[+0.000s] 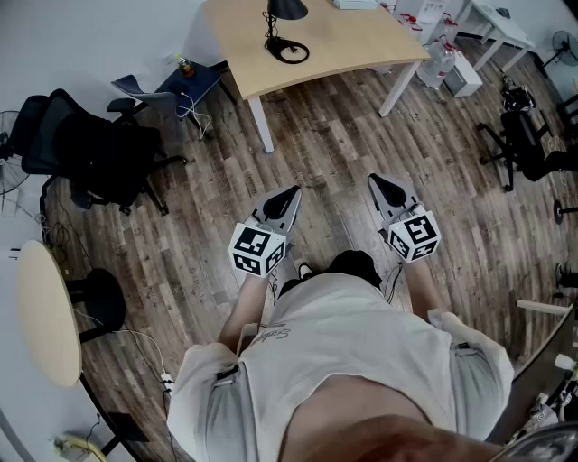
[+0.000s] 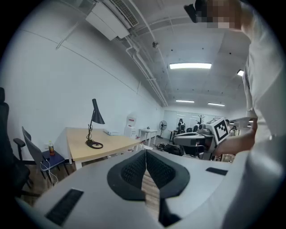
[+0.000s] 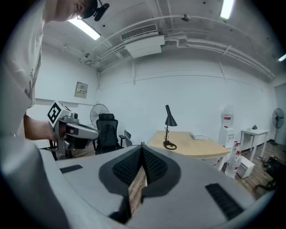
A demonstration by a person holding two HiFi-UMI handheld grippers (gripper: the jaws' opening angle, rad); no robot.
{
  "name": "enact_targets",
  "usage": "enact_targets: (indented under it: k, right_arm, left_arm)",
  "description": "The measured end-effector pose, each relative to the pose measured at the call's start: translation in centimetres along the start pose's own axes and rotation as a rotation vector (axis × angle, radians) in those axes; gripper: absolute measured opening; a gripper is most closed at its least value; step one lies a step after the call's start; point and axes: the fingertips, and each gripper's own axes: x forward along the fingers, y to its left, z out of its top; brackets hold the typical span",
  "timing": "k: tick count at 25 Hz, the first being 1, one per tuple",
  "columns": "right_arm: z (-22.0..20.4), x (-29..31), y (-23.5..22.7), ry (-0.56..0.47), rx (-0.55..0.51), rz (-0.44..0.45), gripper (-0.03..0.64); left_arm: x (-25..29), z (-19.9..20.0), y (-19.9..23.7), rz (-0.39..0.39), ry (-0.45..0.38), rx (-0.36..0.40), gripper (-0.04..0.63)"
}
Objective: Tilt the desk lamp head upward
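Head view: person stands on the wood-plank floor. The left gripper and right gripper are held low, side by side, noses aimed at the light wooden desk. The black desk lamp, with cone shade and ring base, sits on that desk well ahead of both jaw pairs. Nothing is near contact. The black office chair is far left of the left jaws, off the straight path.

Left gripper view: jaws are pressed together at the tips with nothing between them. Only floor shows through the slot lower down. The lamp is far ahead and left of the jaw line, shade mouth-down. The right gripper is off to the right.

Right gripper view: jaws are likewise closed tip to tip and empty. The lamp is far ahead, slightly right of the jaw line.

Risks, my read:
- Both jaw pairs are closed, so they have to spread before taking the shade. Arriving closed means poking it instead of gripping.
- The ring base looks light. Lifting the head one-handed could slide or tip the lamp, so one gripper should pin the base or stem.
- There looks to be a cord wrapped round the stem, which could snag a jaw.
- The cone shade is smooth and tapered, so a pinch near the tip may slip off.
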Motion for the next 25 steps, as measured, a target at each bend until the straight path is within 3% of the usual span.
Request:
enact_targets:
  k: [16,25]
  right_arm:
    - [0.7,2.9,-1.8,-0.055,0.058,0.001,-0.005]
    - [-0.1,6.7,-6.9,-0.033,0.048,0.045,-0.006]
  left_arm:
    - [2.1,-1.6,2.3,0.005,0.052,-0.037,0.015]
    - [8.0,1.3,5.1,0.026,0.061,-0.025,0.015]
